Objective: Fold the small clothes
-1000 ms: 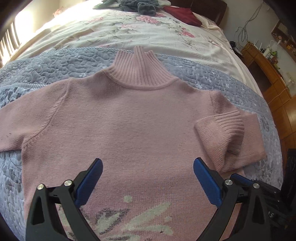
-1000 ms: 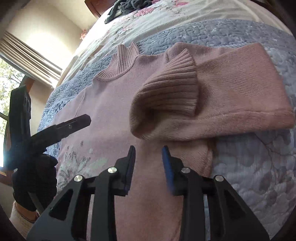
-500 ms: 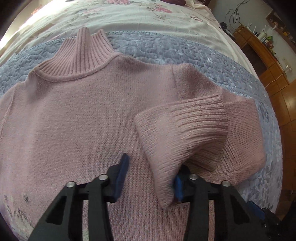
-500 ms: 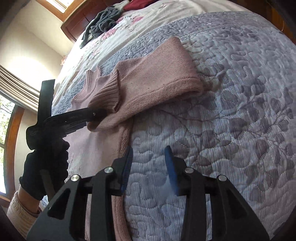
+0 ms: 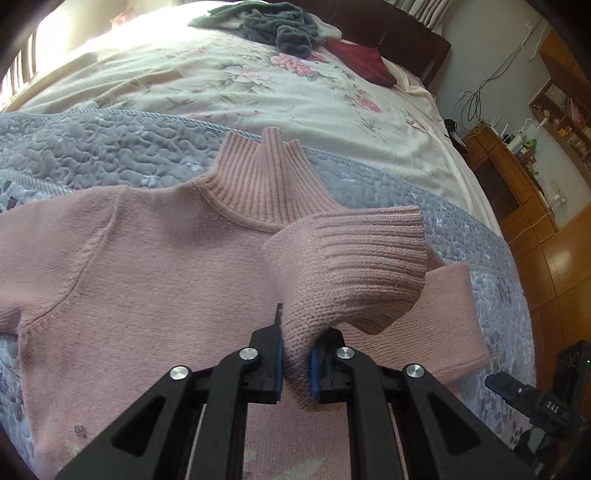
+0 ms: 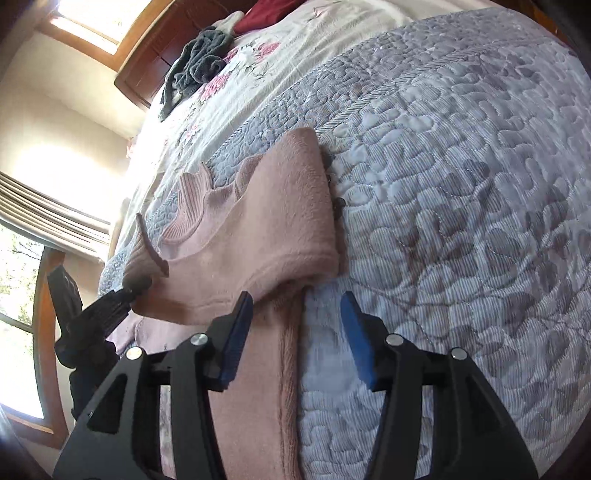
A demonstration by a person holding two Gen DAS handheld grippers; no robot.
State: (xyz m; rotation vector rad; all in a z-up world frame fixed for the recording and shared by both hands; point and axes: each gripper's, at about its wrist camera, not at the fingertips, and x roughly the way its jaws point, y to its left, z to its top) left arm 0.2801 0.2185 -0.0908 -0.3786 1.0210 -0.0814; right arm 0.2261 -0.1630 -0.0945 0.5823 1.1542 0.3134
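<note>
A dusty-pink knitted turtleneck sweater (image 5: 155, 266), ribbed at collar and cuff and marked with a pale leaf-like motif near the hem, is seen against a grey-blue quilted bedspread (image 6: 461, 177) stitched in a pebbled, leafy pattern. Beyond it, a cream floral sheet (image 5: 258, 88) printed with pink blossoms is topped by a dark grey crumpled garment (image 5: 284, 26) and a deep red folded cloth (image 5: 360, 61). Black frames and blue pads are shown on the left gripper (image 5: 296, 363) and the right gripper (image 6: 297, 339).

Daylight from the window (image 6: 22, 266) at my left overexposes the far bed (image 5: 110, 74), both fisheye views bending, dark-cornered, mostly sharp.
</note>
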